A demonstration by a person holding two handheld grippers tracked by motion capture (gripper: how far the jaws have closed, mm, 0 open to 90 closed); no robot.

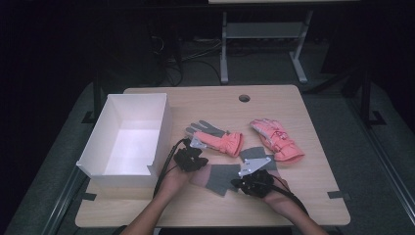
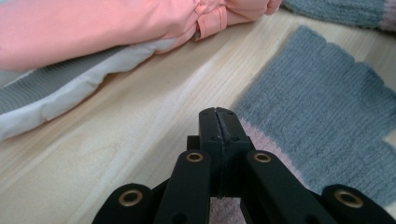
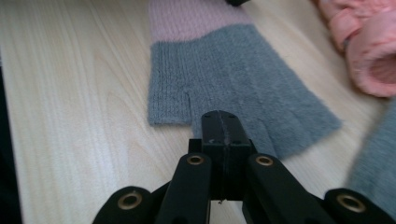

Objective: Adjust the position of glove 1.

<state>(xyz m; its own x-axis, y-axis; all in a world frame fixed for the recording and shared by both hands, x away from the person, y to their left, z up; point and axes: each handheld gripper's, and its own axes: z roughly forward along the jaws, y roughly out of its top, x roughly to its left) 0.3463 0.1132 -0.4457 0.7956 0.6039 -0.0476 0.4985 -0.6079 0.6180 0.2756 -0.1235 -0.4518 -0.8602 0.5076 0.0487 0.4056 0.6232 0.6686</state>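
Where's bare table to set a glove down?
Free: the far strip between the round hole and the pink gloves, the right edge beyond the second pink glove, and the near edge. Crowded: the centre, with the grey glove and both tools. The white box fills the left.

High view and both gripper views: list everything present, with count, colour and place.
Table: one, light wood, centre.
Box: one, white, open, table's left side.
Ski gloves: two, coral pink, one mid-table, the other to its right.
Knit gloves: two, grey with pink cuffs, near edge between the grippers, the second partly under the right gripper.
Desk frame: one, white, behind the table.
Left gripper: black, jaws together at a knit glove's cuff.
Right gripper: black, jaws together at a knit glove's finger end.
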